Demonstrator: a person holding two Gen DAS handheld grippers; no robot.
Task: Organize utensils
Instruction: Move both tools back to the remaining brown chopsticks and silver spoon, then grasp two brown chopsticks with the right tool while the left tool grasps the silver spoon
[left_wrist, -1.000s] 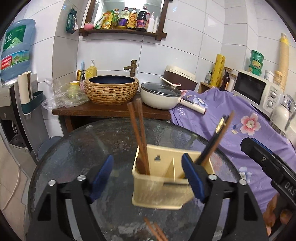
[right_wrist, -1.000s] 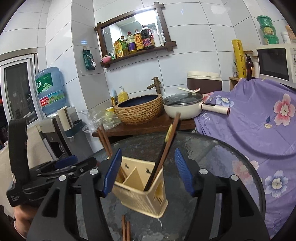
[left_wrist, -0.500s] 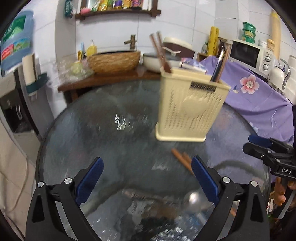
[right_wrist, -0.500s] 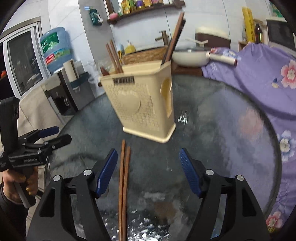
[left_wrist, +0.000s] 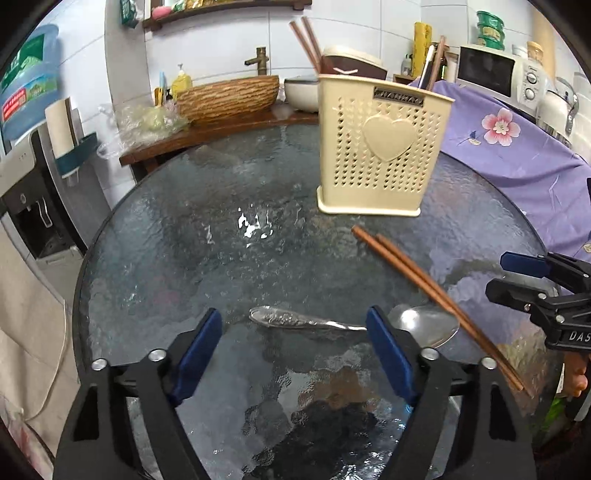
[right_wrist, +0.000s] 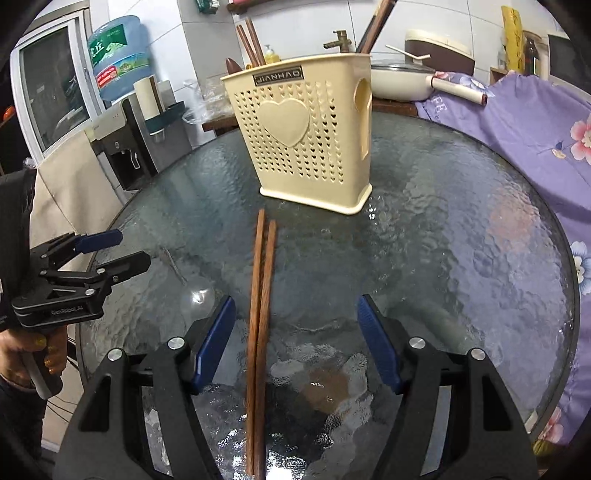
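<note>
Between spread right claw (right_wrist: 295, 339) pads, chopsticks (right_wrist: 260, 314), left claw (left_wrist: 295, 347) closing over spoon (left_wrist: 332, 323)

Glass table (left_wrist: 229, 266) w/ purple floral cloth (left_wrist: 517, 155) behind; woven basin (left_wrist: 229, 96), microwave (left_wrist: 495, 74), water jug (right_wrist: 118, 55).

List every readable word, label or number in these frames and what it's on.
"JIANHAO": plate on the cream utensil holder.
"GenROBOT.AI": side of the left gripper, small, my best reading.
"DAS": cut off at the frame edge, on the right gripper.
Red and green label on the water bottle: characters too blurred to read.
Microwave dial markings: too small.
</note>
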